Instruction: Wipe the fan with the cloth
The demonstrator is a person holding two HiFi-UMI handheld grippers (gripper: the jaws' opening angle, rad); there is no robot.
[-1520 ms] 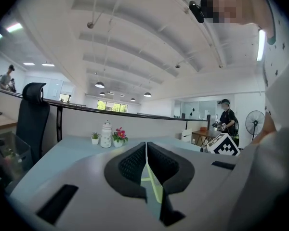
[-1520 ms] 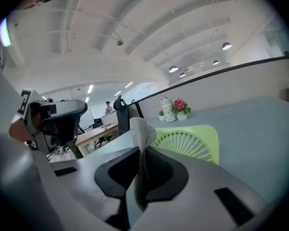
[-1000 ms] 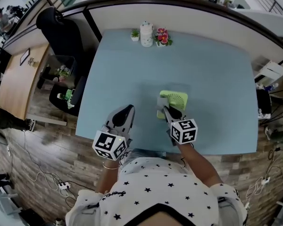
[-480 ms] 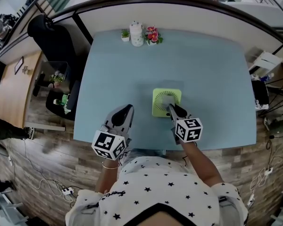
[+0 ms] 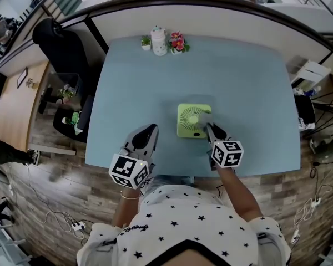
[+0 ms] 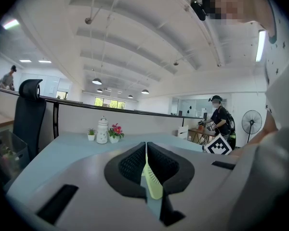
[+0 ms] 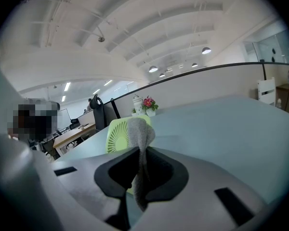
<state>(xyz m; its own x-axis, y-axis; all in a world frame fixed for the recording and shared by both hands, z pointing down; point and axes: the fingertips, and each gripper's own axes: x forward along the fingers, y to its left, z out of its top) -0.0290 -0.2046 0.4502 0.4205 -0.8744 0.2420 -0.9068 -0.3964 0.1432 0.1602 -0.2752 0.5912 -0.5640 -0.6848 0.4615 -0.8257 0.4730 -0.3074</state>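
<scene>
Moved: the right claw [image 5: 210, 128] has slid from the middle of the fan [image 5: 192, 121] to its right edge, the cloth [image 5: 206, 115] with it.

Head view: green fan, grille showing, on the pale blue table [image 5: 133, 87] near the front edge. The left claw [image 5: 150, 129] hangs apart.

Left gripper view: jaws pressed together, nothing held.

Right gripper view: jaws clamped on the grey cloth, which is draped against the grille.

Handling: wipe lightly along the ribs. The fan likely skids, so steady it.

Room: jar [image 5: 158, 40], flowers [image 5: 177, 41], office chair [image 5: 61, 43].
</scene>
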